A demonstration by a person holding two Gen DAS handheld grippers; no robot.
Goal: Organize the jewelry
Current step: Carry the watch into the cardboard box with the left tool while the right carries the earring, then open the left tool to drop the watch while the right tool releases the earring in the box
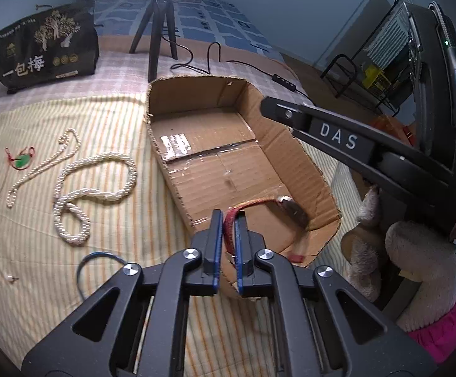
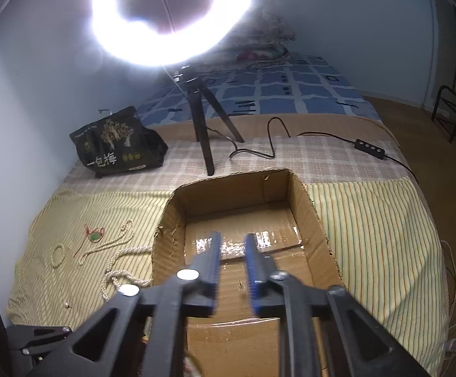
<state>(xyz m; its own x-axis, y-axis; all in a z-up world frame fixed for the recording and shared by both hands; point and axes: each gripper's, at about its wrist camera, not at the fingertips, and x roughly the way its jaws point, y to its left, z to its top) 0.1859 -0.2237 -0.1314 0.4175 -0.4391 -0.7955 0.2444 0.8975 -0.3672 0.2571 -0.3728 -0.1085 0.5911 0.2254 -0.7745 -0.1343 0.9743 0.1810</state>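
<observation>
The left gripper (image 1: pixel 228 226) is clenched on the red strap of a wristwatch (image 1: pixel 260 210), its blue-padded fingers (image 1: pixel 217 238) nearly together with only the band between them. It holds the watch over the near end of the open cardboard box (image 1: pixel 215 157), lower centre of the left wrist view. The watch's long axis runs from the finger tips toward the right of the frame, the strap arching up and over to the dark case, which hangs by the box's right wall.

The right gripper (image 2: pixel 232 260) hovers above the same box (image 2: pixel 309 220), its fingers (image 2: pixel 253 260) parted by a moderate gap and holding nothing.

On the striped cloth (image 1: pixel 24 235) left of the box lie a thick pearl necklace (image 1: pixel 93 188), a thinner pearl strand (image 1: pixel 42 166) and a green pendant on red cord (image 1: pixel 20 160).
</observation>
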